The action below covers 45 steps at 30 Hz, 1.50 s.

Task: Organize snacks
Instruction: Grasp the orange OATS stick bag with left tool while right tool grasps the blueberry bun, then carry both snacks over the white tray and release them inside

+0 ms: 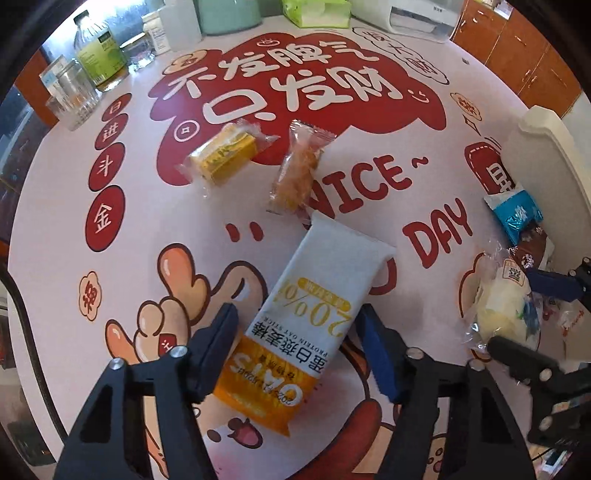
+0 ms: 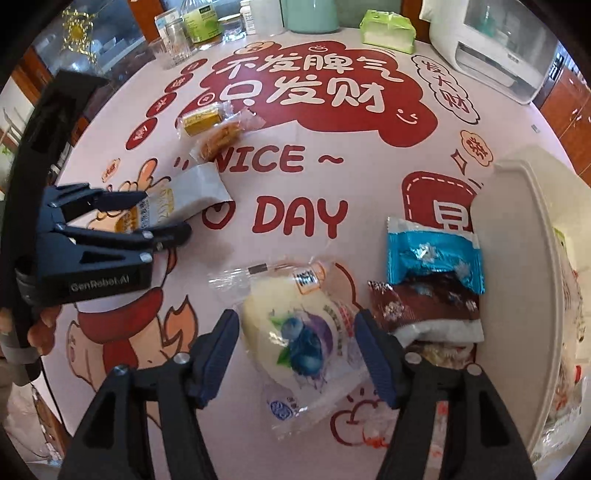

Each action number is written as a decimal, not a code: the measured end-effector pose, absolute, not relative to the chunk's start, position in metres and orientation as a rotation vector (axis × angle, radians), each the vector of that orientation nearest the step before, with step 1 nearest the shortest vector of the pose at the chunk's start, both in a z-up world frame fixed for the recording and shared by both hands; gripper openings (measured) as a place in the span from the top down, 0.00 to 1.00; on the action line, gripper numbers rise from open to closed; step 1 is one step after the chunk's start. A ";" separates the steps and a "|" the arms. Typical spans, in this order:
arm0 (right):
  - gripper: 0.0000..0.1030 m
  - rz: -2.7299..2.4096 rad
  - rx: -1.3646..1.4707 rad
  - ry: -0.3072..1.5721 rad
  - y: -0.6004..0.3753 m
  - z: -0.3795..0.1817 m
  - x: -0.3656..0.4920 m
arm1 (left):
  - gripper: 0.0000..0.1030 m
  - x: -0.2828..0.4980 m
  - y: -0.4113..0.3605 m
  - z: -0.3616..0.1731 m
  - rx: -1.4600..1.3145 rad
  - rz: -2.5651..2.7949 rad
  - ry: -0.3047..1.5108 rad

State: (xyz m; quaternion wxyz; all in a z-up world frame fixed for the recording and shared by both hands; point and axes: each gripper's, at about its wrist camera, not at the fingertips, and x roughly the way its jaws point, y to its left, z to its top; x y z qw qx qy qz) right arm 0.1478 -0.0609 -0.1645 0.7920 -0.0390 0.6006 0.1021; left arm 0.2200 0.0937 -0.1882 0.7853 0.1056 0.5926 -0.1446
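Observation:
My left gripper [image 1: 297,321] is open, its fingers on either side of a white and yellow oat bar pack [image 1: 306,317] lying on the printed tablecloth. It also shows in the right wrist view [image 2: 162,212]. My right gripper [image 2: 297,325] is open around a clear-wrapped blueberry bun [image 2: 299,332]. A yellow wrapped cake [image 1: 225,153] and a brown wrapped pastry [image 1: 295,173] lie beyond the oat bar. A blue snack pack [image 2: 432,254] and a brown snack pack [image 2: 424,306] lie against a white bin [image 2: 517,258] on the right.
Glass jars [image 1: 74,96], a green-labelled bottle [image 1: 101,55], a teal container [image 2: 310,13], a green tissue pack [image 2: 388,29] and a white appliance [image 2: 491,48] stand along the table's far edge. More wrapped snacks lie inside the white bin.

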 end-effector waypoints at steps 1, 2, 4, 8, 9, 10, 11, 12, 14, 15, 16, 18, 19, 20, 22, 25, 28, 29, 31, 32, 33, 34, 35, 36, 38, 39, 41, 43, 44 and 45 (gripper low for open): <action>0.32 0.222 -0.090 1.295 -0.060 -0.166 0.149 | 0.41 0.220 0.093 -0.188 0.227 -0.314 1.278; 0.30 0.227 -0.101 1.299 -0.059 -0.168 0.151 | 0.43 0.220 0.092 -0.188 0.228 -0.315 1.277; 0.29 0.229 -0.114 1.306 -0.057 -0.171 0.153 | 0.49 0.220 0.091 -0.188 0.233 -0.317 1.271; 0.25 0.259 -0.119 1.368 -0.056 -0.184 0.161 | 0.62 0.221 0.090 -0.186 0.227 -0.315 1.268; 0.25 0.267 -0.130 1.351 -0.055 -0.183 0.160 | 0.62 0.221 0.091 -0.186 0.220 -0.316 1.271; 0.25 0.271 -0.142 1.347 -0.054 -0.184 0.160 | 0.63 0.220 0.092 -0.186 0.212 -0.316 1.272; 0.26 0.272 -0.161 1.356 -0.052 -0.186 0.159 | 0.63 0.220 0.093 -0.185 0.207 -0.316 1.271; 0.28 0.273 -0.176 1.347 -0.050 -0.186 0.157 | 0.64 0.219 0.094 -0.185 0.202 -0.314 1.271; 0.37 0.265 -0.180 1.333 -0.049 -0.186 0.154 | 0.65 0.216 0.095 -0.185 0.194 -0.309 1.271; 0.41 0.263 -0.178 1.325 -0.050 -0.185 0.152 | 0.65 0.213 0.096 -0.184 0.188 -0.305 1.271; 0.44 0.261 -0.167 1.321 -0.050 -0.184 0.150 | 0.66 0.211 0.097 -0.183 0.182 -0.304 1.270; 0.47 0.256 -0.116 1.323 -0.054 -0.182 0.145 | 0.66 0.204 0.099 -0.179 0.166 -0.303 1.263; 0.48 0.252 -0.103 1.319 -0.054 -0.181 0.144 | 0.66 0.201 0.099 -0.176 0.160 -0.305 1.259; 0.49 0.248 -0.092 1.312 -0.055 -0.179 0.141 | 0.66 0.196 0.100 -0.172 0.150 -0.311 1.254; 0.50 0.240 -0.079 1.301 -0.056 -0.176 0.133 | 0.66 0.188 0.102 -0.164 0.136 -0.320 1.247; 0.50 0.239 -0.067 1.281 -0.058 -0.164 0.124 | 0.66 0.174 0.105 -0.148 0.114 -0.337 1.231; 0.50 0.246 -0.063 1.252 -0.058 -0.147 0.115 | 0.66 0.159 0.105 -0.133 0.098 -0.356 1.216; 0.50 0.245 -0.066 1.242 -0.058 -0.143 0.110 | 0.66 0.153 0.104 -0.127 0.095 -0.363 1.211; 0.50 0.245 -0.068 1.222 -0.059 -0.134 0.100 | 0.66 0.141 0.099 -0.116 0.094 -0.384 1.202; 0.50 0.248 -0.065 1.215 -0.060 -0.131 0.096 | 0.66 0.134 0.095 -0.110 0.100 -0.397 1.194; 0.50 0.250 -0.056 1.207 -0.062 -0.126 0.090 | 0.66 0.129 0.090 -0.105 0.106 -0.405 1.186; 0.50 0.252 -0.049 1.203 -0.064 -0.124 0.087 | 0.66 0.125 0.085 -0.101 0.111 -0.415 1.180; 0.50 0.252 -0.038 1.196 -0.067 -0.119 0.080 | 0.66 0.121 0.079 -0.096 0.116 -0.427 1.172; 0.50 0.248 -0.026 1.190 -0.071 -0.115 0.075 | 0.66 0.117 0.072 -0.091 0.121 -0.442 1.165; 0.50 0.238 -0.004 1.171 -0.081 -0.105 0.065 | 0.66 0.110 0.058 -0.080 0.128 -0.468 1.150; 0.50 0.232 0.005 1.160 -0.086 -0.100 0.061 | 0.66 0.109 0.051 -0.075 0.130 -0.479 1.143; 0.50 0.223 0.018 1.133 -0.097 -0.090 0.053 | 0.66 0.104 0.034 -0.063 0.140 -0.504 1.118; 0.50 0.207 0.024 1.106 -0.109 -0.080 0.047 | 0.65 0.100 0.014 -0.050 0.149 -0.526 1.088; 0.50 0.195 0.034 1.087 -0.120 -0.073 0.044 | 0.65 0.098 0.004 -0.044 0.154 -0.537 1.073; 0.50 0.188 0.043 1.073 -0.128 -0.068 0.041 | 0.65 0.096 -0.008 -0.037 0.161 -0.548 1.057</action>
